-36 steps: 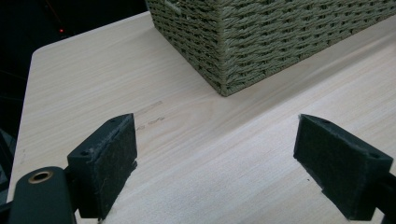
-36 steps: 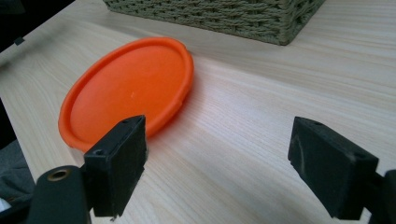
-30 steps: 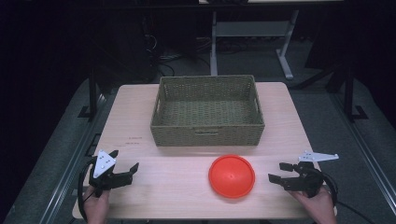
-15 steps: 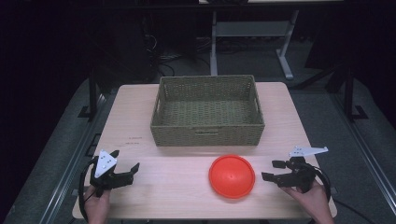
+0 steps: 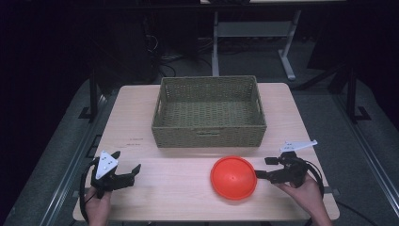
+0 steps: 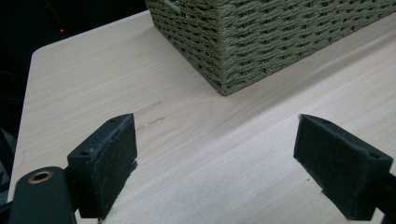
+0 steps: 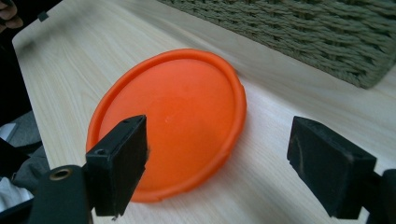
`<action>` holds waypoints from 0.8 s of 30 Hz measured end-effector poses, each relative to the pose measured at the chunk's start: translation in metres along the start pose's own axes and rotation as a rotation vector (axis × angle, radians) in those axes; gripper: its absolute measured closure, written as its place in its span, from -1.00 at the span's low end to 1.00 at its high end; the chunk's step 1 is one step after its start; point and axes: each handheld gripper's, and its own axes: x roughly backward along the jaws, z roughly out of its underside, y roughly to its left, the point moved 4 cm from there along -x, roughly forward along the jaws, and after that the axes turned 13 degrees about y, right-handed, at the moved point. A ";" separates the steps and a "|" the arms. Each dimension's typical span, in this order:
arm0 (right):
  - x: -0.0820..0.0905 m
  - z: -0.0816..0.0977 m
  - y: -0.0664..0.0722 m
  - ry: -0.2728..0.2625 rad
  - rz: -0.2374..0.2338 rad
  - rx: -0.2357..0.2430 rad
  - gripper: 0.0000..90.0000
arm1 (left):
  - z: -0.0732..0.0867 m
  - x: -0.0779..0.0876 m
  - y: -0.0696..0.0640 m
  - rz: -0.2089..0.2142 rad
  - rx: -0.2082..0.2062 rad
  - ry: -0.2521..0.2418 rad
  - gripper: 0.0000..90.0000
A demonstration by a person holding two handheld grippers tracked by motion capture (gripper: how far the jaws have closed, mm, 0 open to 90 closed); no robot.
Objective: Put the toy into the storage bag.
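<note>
now right gripper (image 5: pixel 263 168) open, jaws at orange disc (image 5: pixel 234 177) edge

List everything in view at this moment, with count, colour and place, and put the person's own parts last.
Table: one, light wood, centre of the high view.
Basket: one, olive-green wicker, on the table's far middle, nothing visible inside.
Disc: one, orange, round, flat on the table in front of the basket, toward the right.
Frame: one, grey metal, on the floor beyond the table.
Left gripper: one, black with a grey plate, near left of the table, jaws open over bare wood.
Right gripper: one, black with a grey plate, near right, jaws open at the disc's right edge.
Hands: two, at the bottom edge, each holding a gripper.
</note>
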 end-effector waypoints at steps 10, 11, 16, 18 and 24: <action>-0.016 -0.019 0.006 0.077 -0.009 0.037 -0.45 | -0.001 0.001 -0.001 -0.004 -0.013 -0.004 -0.72; -0.021 -0.021 0.006 0.089 -0.014 0.038 -0.44 | -0.001 0.001 -0.001 -0.004 -0.011 -0.005 -0.72; -0.029 -0.022 0.004 0.128 0.001 0.033 -0.41 | -0.001 0.001 -0.002 -0.004 -0.014 -0.005 -0.72; -0.031 -0.022 0.003 0.131 0.002 0.022 -0.39 | -0.001 0.001 -0.001 -0.003 -0.011 -0.006 -0.72; -0.036 -0.021 0.000 0.162 0.029 0.029 -0.28 | -0.001 0.001 -0.003 -0.003 -0.017 -0.002 -0.72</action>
